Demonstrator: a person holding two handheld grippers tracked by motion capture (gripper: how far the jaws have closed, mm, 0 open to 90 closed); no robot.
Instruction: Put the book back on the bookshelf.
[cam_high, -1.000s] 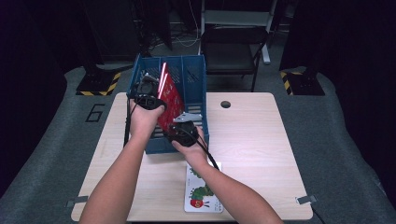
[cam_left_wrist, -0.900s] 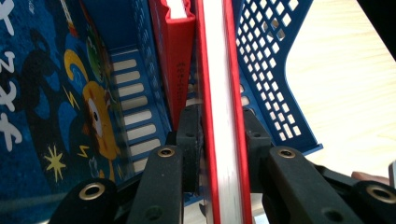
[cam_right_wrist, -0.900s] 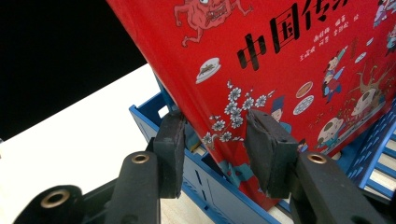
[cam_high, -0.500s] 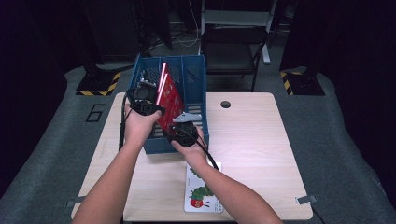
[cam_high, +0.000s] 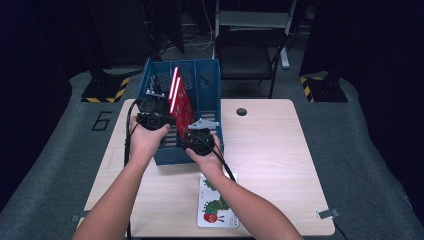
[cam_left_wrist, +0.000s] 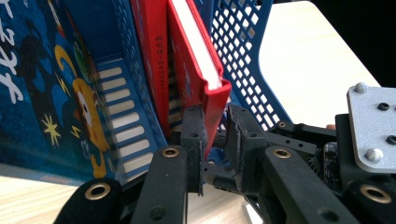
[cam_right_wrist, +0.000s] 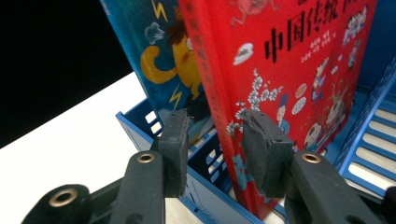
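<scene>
Red is what catches the eye from the high view: a red book (cam_high: 182, 102) stands tilted in the blue file rack (cam_high: 210, 82) at the far edge of the table (cam_high: 280, 165), its top leaning toward the far left. The left gripper (cam_high: 167, 119) meets it from the rack's left side, and the right gripper (cam_high: 192, 136) meets its lower near corner at the rack's front wall. A caterpillar picture book (cam_high: 216, 209) lies flat at the table's near edge, well apart from the rack and untouched; I judge it is left to file.

In the left gripper view, the black jaws have just been closing and now pinch the bottom corner of the red book (cam_left_wrist: 198, 70), cover and white pages between the pads. A second red volume (cam_left_wrist: 152, 51) stands just beside it, and a blue picture book (cam_left_wrist: 42, 79) fills the next slot.

In the right gripper view, the jaws have been easing inward and straddle the red book's (cam_right_wrist: 289, 70) spine edge; the right pad lies against the cover, while the left pad stands apart from the spine. The blue book (cam_right_wrist: 159, 42) stands behind.

The book looks partly seated: it needs straightening and lowering fully into its slot.
</scene>
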